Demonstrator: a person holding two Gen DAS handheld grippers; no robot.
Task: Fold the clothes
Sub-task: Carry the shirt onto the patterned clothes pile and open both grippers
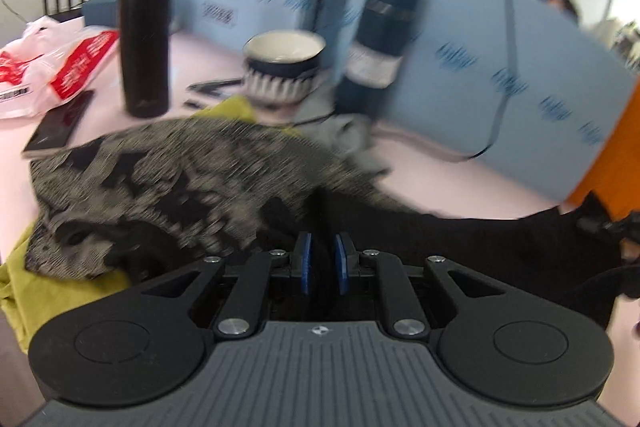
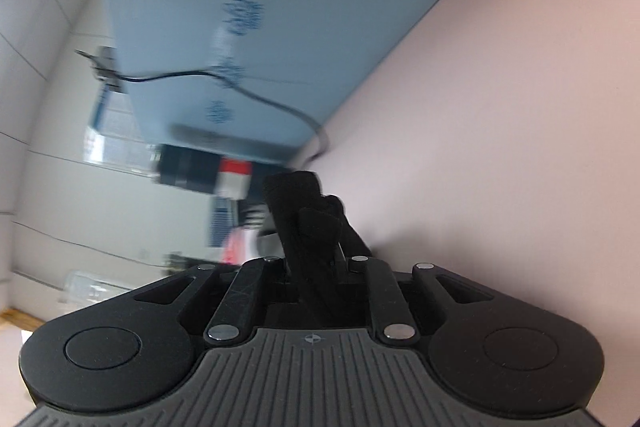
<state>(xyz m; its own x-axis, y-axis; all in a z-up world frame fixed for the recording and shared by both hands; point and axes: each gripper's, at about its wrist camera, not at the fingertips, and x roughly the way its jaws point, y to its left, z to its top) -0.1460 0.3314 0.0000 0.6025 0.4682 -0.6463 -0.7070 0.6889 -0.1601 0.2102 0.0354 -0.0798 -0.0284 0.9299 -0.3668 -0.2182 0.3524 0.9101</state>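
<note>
Folding has barely started, by the look of it. The black garment (image 1: 460, 243) lies stretched across the pink table (image 1: 440, 183) from the left gripper (image 1: 323, 259) out toward three o'clock. The blue pads (image 1: 306, 261) stand nearly together; whether they pinch cloth I cannot tell. The right gripper (image 2: 316, 227) is clamped on a bunched black fold (image 2: 304, 203). A patterned grey garment (image 1: 168, 183) and a yellow-green one (image 1: 48, 287) sit crumpled at ten o'clock, still to do.

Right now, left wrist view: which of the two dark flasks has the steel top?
The left flask, standing alone by the red-and-white bag. Its top is banded steel on a black body; the right flask, behind the mug, is dark throughout with a pale label.
</note>
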